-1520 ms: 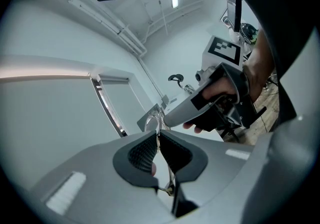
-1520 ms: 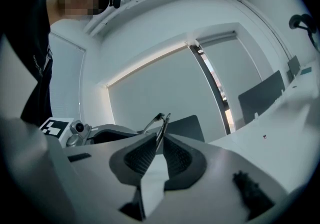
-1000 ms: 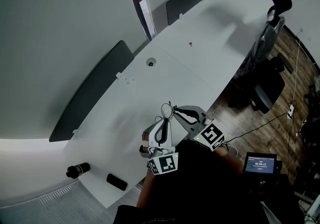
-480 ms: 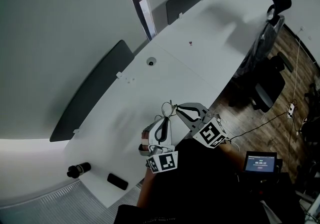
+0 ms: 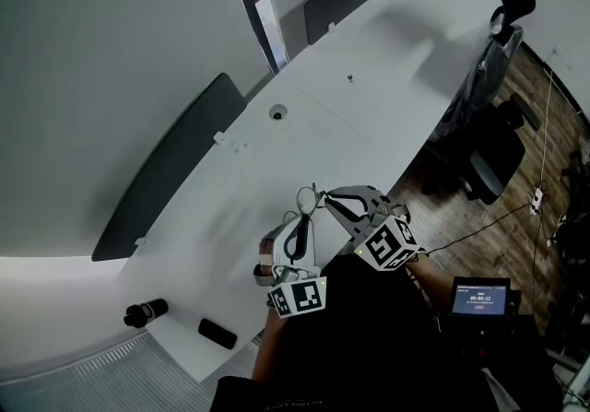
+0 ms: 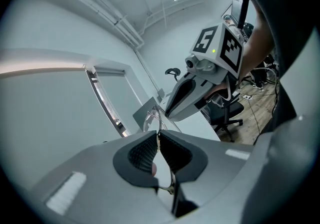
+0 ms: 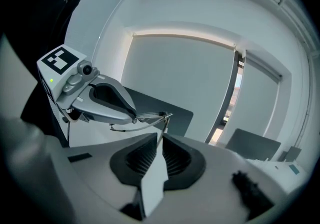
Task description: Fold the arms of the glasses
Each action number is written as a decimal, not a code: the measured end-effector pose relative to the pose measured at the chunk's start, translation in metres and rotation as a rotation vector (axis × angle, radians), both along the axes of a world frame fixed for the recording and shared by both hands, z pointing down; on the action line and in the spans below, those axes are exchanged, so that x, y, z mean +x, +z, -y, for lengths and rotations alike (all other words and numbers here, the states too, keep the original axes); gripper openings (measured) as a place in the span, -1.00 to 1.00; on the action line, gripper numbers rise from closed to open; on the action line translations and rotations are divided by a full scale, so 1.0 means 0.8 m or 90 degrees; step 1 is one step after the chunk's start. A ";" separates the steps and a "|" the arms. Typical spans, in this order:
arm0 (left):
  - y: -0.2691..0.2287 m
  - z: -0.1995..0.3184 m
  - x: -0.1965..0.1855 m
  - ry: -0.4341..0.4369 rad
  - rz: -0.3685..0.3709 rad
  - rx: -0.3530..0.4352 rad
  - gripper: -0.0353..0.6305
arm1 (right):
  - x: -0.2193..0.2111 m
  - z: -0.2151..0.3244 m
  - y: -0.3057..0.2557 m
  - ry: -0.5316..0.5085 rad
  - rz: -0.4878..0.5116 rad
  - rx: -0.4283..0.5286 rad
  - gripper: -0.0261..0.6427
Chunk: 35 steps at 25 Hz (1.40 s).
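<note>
Hovering above the near edge of the white desk (image 5: 304, 115), the glasses (image 5: 310, 202) hang in the air between two tools held by one person. The left hand-held gripper (image 5: 302, 218) is clamped on the frame beside a lens. The right hand-held gripper (image 5: 324, 202) has just been closing its jaws, and one thin arm of the glasses is pinched between them.

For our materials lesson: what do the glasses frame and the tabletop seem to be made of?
Glasses frame: thin, wire-like, probably metal; too fine to be sure. Tabletop: smooth matt white, likely laminate or painted board; no grain shows.
</note>
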<state>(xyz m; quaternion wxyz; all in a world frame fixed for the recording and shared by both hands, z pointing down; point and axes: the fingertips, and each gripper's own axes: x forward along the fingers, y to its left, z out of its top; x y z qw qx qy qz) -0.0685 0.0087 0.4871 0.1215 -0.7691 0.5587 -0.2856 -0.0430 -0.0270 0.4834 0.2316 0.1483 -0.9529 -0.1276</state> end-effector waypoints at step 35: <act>0.025 -0.001 -0.019 -0.011 -0.024 -0.065 -0.81 | -0.001 0.000 0.029 -0.024 -0.046 -0.014 -0.89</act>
